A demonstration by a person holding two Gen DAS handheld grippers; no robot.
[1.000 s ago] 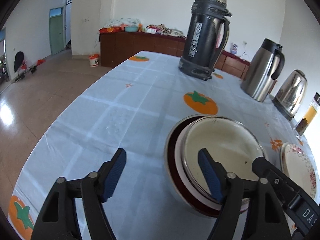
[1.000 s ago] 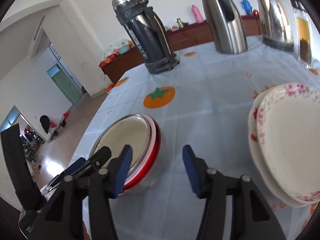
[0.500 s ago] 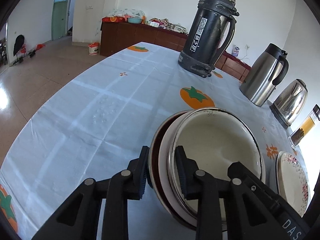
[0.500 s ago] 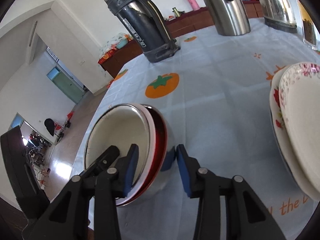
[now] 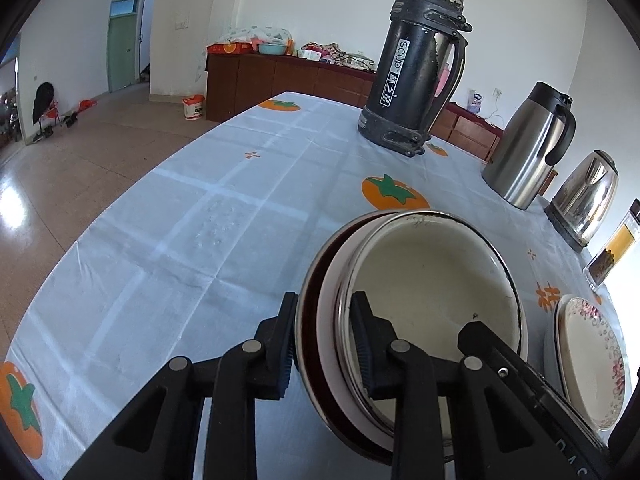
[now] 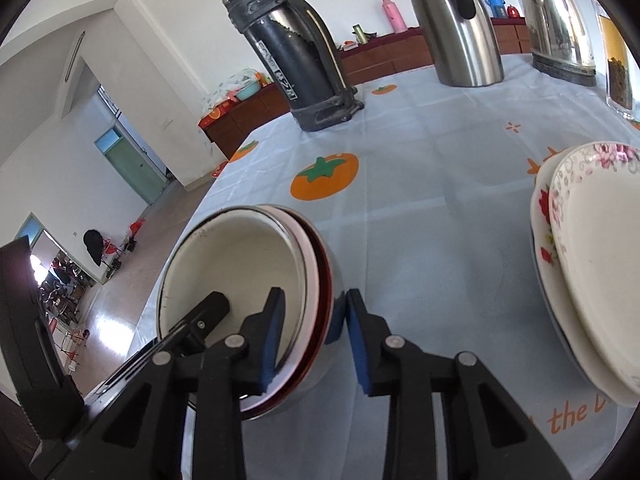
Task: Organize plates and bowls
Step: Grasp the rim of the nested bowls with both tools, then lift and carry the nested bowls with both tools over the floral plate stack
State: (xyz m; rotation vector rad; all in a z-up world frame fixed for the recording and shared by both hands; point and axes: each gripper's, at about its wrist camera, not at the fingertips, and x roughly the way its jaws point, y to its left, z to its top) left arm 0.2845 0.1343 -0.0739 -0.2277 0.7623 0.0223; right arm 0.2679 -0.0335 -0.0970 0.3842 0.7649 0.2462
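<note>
Three nested bowls (image 5: 432, 280), a cream enamel one with a metal rim inside a white one inside a dark red one with a steel outside, sit on the worktop (image 5: 200, 220) under a pale blue cloth with orange fruit prints. The left tool (image 5: 324, 344) is clenched on the stack's left rim, one pad outside and one inside. The right tool (image 6: 312, 332) straddles the right rim, its jaws closing, pads on the wall. Right of the right tool lie two stacked floral white plates (image 6: 592, 272). Beyond both tools stand one tall black flask (image 5: 416, 64), one steel jug (image 5: 528, 144), one steel kettle (image 5: 584, 196) and one glass jar (image 5: 616, 248).
</note>
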